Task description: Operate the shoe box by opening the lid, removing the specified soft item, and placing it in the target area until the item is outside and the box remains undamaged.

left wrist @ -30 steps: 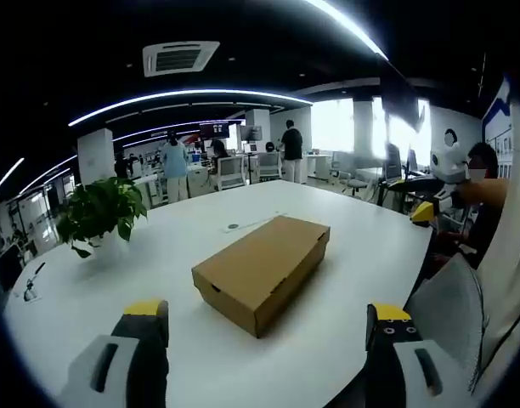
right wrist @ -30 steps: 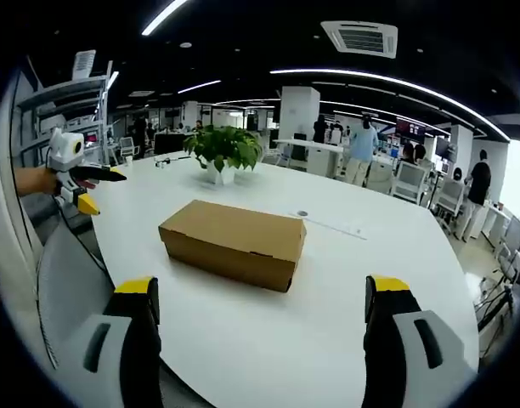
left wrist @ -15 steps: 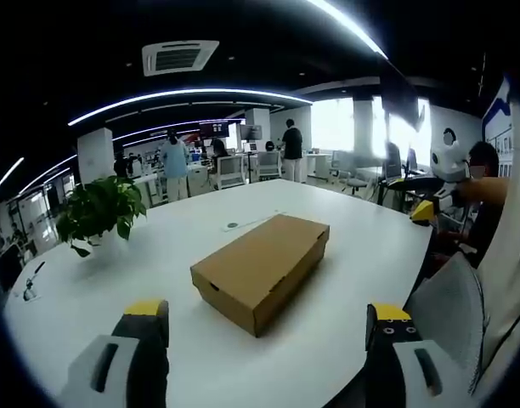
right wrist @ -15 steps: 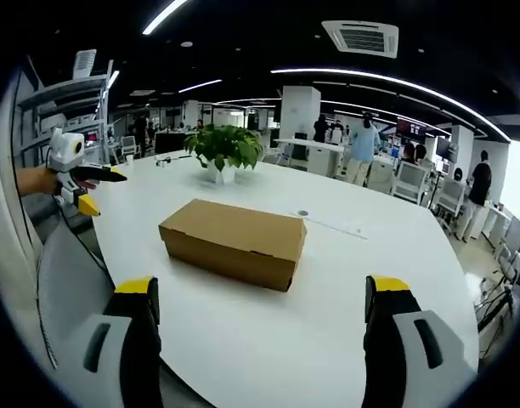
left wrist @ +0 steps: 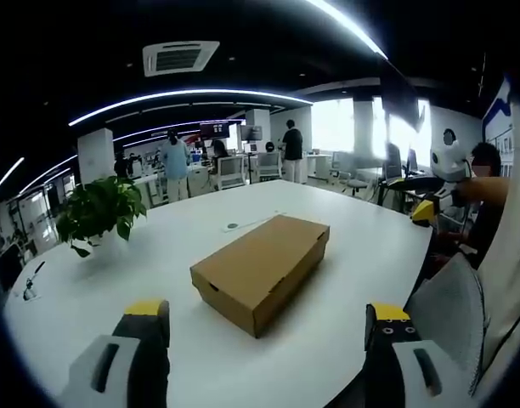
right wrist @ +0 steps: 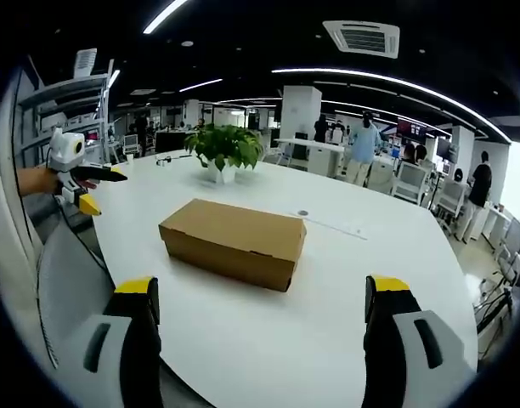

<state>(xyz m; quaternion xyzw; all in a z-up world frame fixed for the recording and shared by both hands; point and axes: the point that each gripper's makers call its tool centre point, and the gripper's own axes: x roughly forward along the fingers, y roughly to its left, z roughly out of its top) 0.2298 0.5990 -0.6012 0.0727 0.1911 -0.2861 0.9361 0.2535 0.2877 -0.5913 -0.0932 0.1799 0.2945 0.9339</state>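
A closed brown cardboard shoe box (left wrist: 260, 268) (right wrist: 233, 239) lies flat on a big white table (left wrist: 345, 246) (right wrist: 345, 289). My left gripper (left wrist: 264, 327) is open, its yellow-tipped jaws wide apart, held back from the box near the table's edge. My right gripper (right wrist: 262, 302) is also open and empty, short of the box on another side. In the right gripper view the left gripper (right wrist: 80, 180) appears at far left in a hand. In the left gripper view the right gripper (left wrist: 434, 187) appears at far right. The soft item is hidden inside the box.
A potted green plant (left wrist: 98, 212) (right wrist: 226, 149) stands on the table beyond the box. A thin strip and a small dark disc (right wrist: 303, 213) lie past the box. A grey chair back (left wrist: 451, 306) sits at the table edge. Several people and desks fill the office behind.
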